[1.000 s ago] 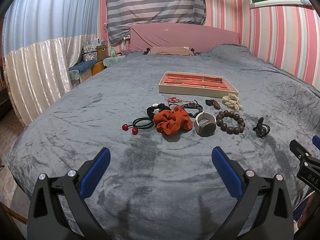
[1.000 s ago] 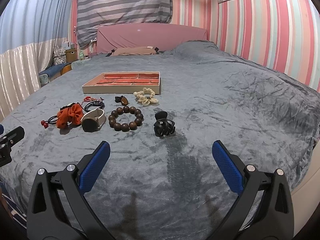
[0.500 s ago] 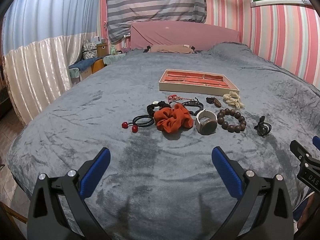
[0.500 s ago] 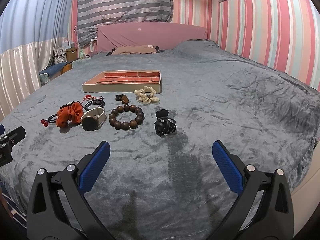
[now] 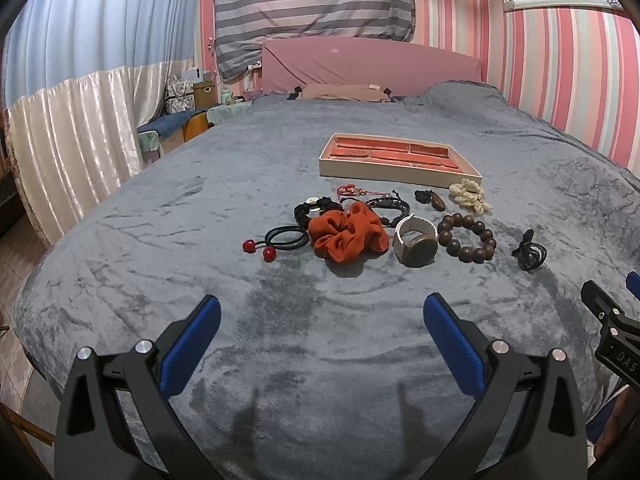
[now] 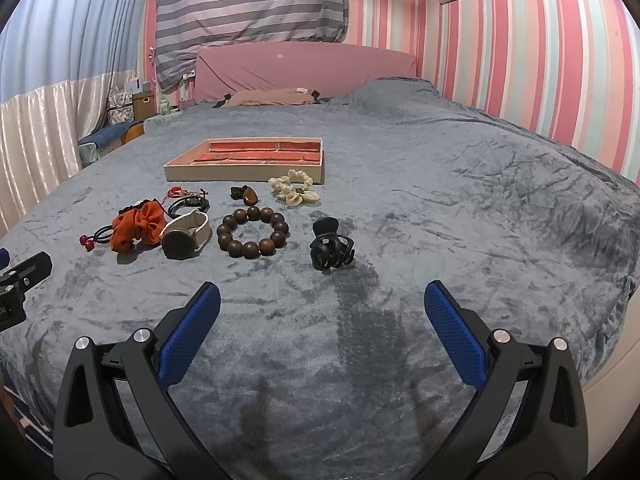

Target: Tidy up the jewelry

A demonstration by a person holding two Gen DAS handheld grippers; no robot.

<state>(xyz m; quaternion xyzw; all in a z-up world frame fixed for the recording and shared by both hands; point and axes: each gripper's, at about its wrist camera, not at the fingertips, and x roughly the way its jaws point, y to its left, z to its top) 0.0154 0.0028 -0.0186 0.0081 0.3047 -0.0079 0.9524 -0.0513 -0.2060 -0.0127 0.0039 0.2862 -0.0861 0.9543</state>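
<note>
A: Grippers?
B: Left gripper (image 5: 320, 320) and right gripper (image 6: 322, 308) both spread wide, holding nothing, above the near blanket (image 6: 440, 220).
A: Jewelry?
B: Wooden bead bracelet (image 6: 252, 232), watch (image 6: 184, 236), black claw clip (image 6: 331, 249) lie near the tray (image 6: 248, 170), outside it.

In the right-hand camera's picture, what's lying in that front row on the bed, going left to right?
Red-bead hair tie → orange scrunchie → watch → wooden bead bracelet → black claw clip.
</note>
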